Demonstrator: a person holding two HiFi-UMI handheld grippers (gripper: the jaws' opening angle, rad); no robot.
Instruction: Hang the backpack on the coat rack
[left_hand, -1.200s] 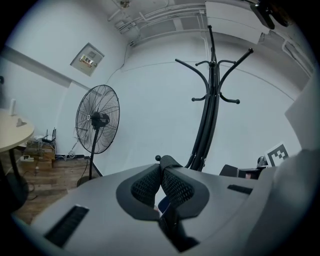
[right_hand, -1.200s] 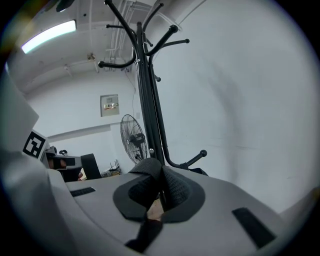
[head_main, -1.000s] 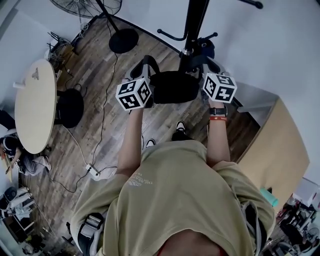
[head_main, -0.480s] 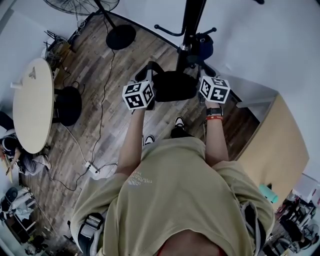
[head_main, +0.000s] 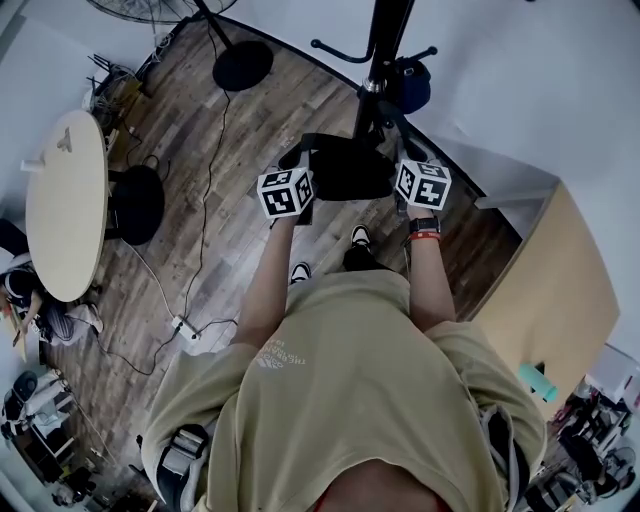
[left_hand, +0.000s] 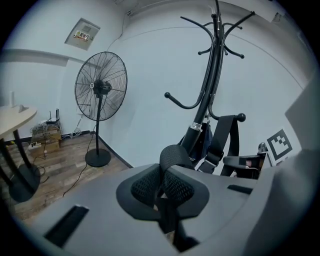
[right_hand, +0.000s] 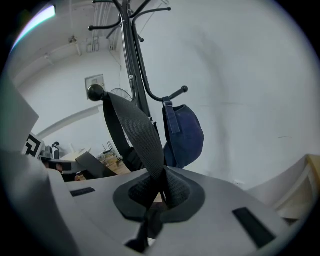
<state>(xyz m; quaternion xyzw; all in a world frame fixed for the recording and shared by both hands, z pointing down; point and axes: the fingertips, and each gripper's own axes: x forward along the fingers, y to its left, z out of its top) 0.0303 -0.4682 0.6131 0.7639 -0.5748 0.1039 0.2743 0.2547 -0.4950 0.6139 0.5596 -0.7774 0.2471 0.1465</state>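
Observation:
A black backpack hangs between my two grippers in front of the black coat rack. My left gripper is shut on a black webbing strap of the backpack. My right gripper is shut on another black strap, which runs up over a knobbed hook of the rack. In the head view the marker cubes of the left gripper and right gripper flank the pack. The rack's pole stands just ahead.
A navy cap hangs from a lower hook of the rack. A standing fan is at the left by the wall. A round table and a black stool stand at the left. A wooden cabinet is at the right. Cables run across the floor.
Both grippers have carried the backpack forward and closer to the coat rack's pole, and have come nearer each other. Both stay shut on the straps.

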